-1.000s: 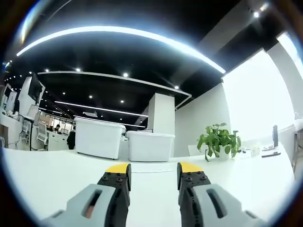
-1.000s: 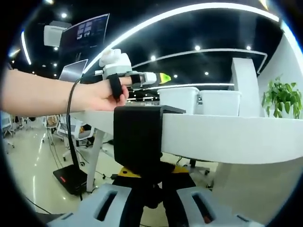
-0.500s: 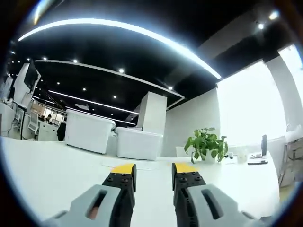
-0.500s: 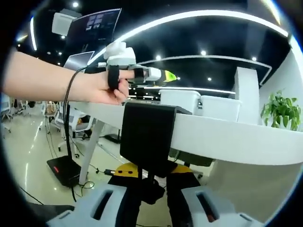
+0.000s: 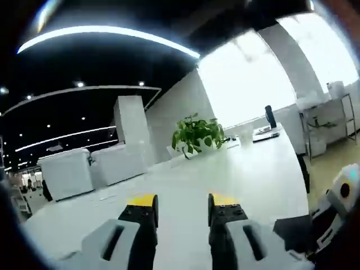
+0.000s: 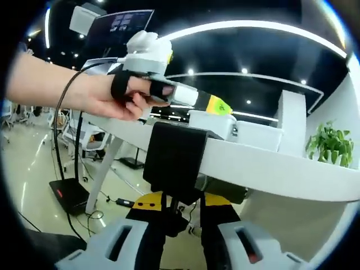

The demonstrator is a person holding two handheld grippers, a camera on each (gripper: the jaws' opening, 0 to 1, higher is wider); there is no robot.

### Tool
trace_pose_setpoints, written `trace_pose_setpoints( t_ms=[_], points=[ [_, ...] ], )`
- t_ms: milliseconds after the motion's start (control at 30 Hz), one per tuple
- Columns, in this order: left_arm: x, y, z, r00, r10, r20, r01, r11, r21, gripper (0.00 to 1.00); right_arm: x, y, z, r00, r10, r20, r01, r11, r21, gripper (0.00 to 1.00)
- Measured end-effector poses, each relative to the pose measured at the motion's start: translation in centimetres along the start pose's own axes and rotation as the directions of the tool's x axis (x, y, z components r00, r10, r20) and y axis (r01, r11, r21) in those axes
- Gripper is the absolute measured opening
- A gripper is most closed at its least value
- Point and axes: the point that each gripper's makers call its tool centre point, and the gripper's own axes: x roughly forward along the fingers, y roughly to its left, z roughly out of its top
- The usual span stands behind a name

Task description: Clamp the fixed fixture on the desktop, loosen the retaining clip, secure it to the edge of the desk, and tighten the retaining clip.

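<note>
The black fixture [image 6: 177,160] hangs clamped over the white desk's edge [image 6: 270,169] in the right gripper view. Under it, my right gripper [image 6: 181,201] is shut on the retaining clip's black knob [image 6: 173,218], with a yellow-tipped jaw on either side of the screw. A hand [image 6: 112,98] holds my left gripper [image 6: 216,105] above the desk, just over the fixture, pointing right and slightly down. In the left gripper view, my left gripper [image 5: 183,199] is open over the desk top [image 5: 242,174] with nothing between its fingers. A dark, blurred block [image 5: 292,232] sits at the desk edge, lower right.
Two white bins [image 5: 90,169] and a potted plant [image 5: 197,135] stand on the far side of the desk. The same plant [image 6: 332,145] is at the right in the right gripper view. Below the desk are legs, cables and a black floor box [image 6: 67,194].
The left gripper view has swung so the plant slid from right to centre and the desk edge came in. In the right gripper view the hand tilted the left gripper's tip down and right.
</note>
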Motion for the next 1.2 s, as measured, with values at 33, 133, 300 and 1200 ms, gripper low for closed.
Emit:
trace_pose_setpoints(
  t_ms=[33, 133, 300, 1200],
  points=[
    [-0.4, -0.1, 1.1, 0.998, 0.017, 0.063, -0.012, 0.997, -0.078, 0.24, 0.0, 0.0, 0.0, 1.000, -0.002, -0.001, 0.002, 1.000, -0.001, 0.22],
    [-2.0, 0.4, 3.4, 0.983, 0.065, 0.172, -0.023, 0.970, -0.240, 0.24, 0.0, 0.1, 0.1, 1.000, -0.008, -0.007, 0.008, 1.000, 0.005, 0.22],
    [-4.7, -1.5, 5.3, 0.964, 0.050, 0.262, 0.039, 0.945, -0.325, 0.19, -0.3, 0.3, 0.1, 1.000, -0.013, -0.001, 0.013, 1.000, 0.018, 0.23],
    [-9.5, -9.6, 4.4, 0.946, -0.091, 0.310, 0.210, 0.901, -0.380, 0.19, -2.0, 1.0, 0.4, 0.999, -0.043, 0.030, 0.044, 0.999, -0.018, 0.23]
  ],
)
